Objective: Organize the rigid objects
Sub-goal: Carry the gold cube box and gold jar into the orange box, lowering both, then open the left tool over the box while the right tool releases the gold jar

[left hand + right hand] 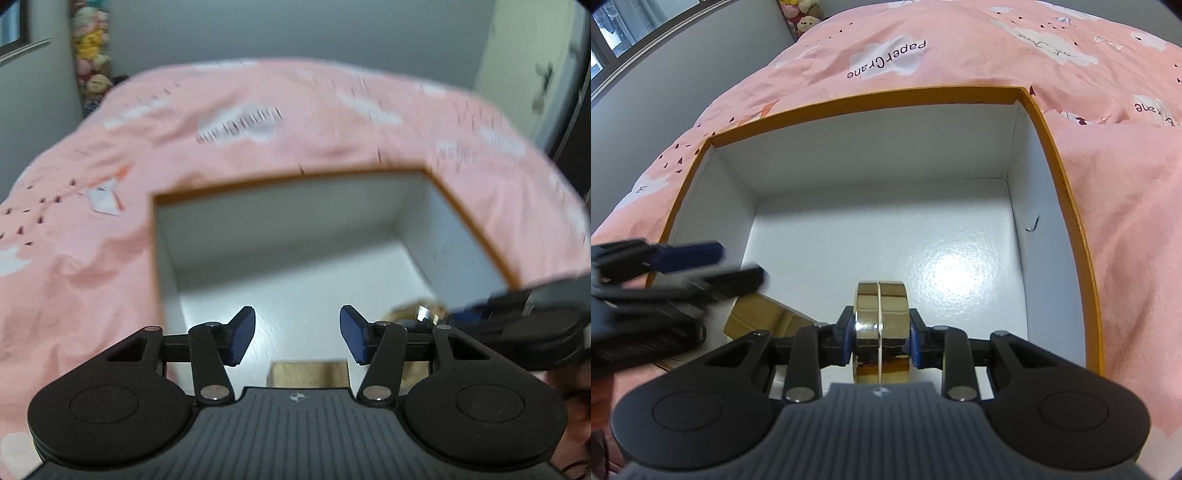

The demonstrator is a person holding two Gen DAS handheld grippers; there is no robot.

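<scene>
A white box with an orange rim [864, 96] lies open on the bed and fills both views [295, 177]. My right gripper [880, 332] is shut on a round gold case [880, 295], held on edge low over the box's near floor. A gold rectangular box [761, 317] lies inside by the near left wall, and the left wrist view shows it [308, 373] just below my fingers. My left gripper [297, 332] hangs open over the box floor with nothing between its blue pads [242, 334]. From the right wrist view it is a blur at the left rim [731, 266].
A pink bedspread [1108, 221] with cloud prints surrounds the box on all sides. Plush toys [90, 55] are stacked in the far corner by a grey wall. A window [613, 33] runs along the left. Most of the box floor [886, 236] is bare.
</scene>
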